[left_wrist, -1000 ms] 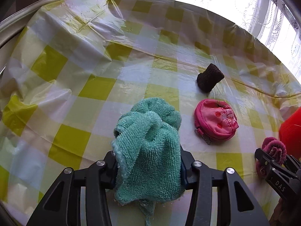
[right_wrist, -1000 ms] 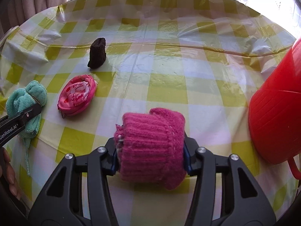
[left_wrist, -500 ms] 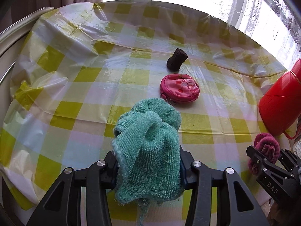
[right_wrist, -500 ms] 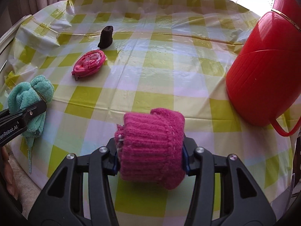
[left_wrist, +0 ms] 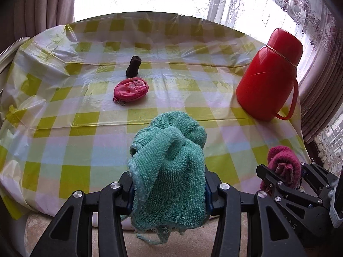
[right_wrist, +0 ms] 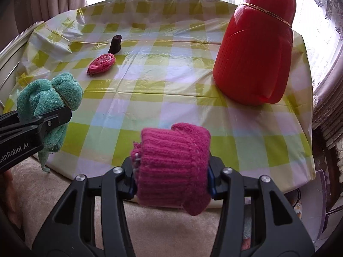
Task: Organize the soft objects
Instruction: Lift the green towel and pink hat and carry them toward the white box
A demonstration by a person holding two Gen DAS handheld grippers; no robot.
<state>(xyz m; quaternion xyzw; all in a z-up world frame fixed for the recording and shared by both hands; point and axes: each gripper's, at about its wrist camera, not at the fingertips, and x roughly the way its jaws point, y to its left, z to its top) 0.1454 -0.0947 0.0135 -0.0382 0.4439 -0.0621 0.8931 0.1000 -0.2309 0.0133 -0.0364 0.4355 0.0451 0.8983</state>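
Note:
My left gripper [left_wrist: 169, 184] is shut on a teal terry towel [left_wrist: 169, 167], held off the near edge of the table; the towel also shows in the right wrist view [right_wrist: 48, 100]. My right gripper [right_wrist: 172, 175] is shut on a rolled magenta knit piece [right_wrist: 173, 167], also held just off the near edge; it shows in the left wrist view [left_wrist: 283, 165]. On the table lie a pink zip pouch [left_wrist: 131, 89] [right_wrist: 101, 64] and, just behind it, a small dark brown knit item [left_wrist: 133, 66] [right_wrist: 115, 43] standing up.
A round table with a yellow-and-white checked plastic cloth [left_wrist: 85, 128] [right_wrist: 163, 79]. A tall red thermos jug [left_wrist: 269, 75] [right_wrist: 255, 49] stands at the right side. Curtains and a bright window lie behind. Beige floor lies below the near table edge.
Both grippers have pulled back and up from the table with their loads; the table now looks farther away, its near edge and the whole red jug have come into view.

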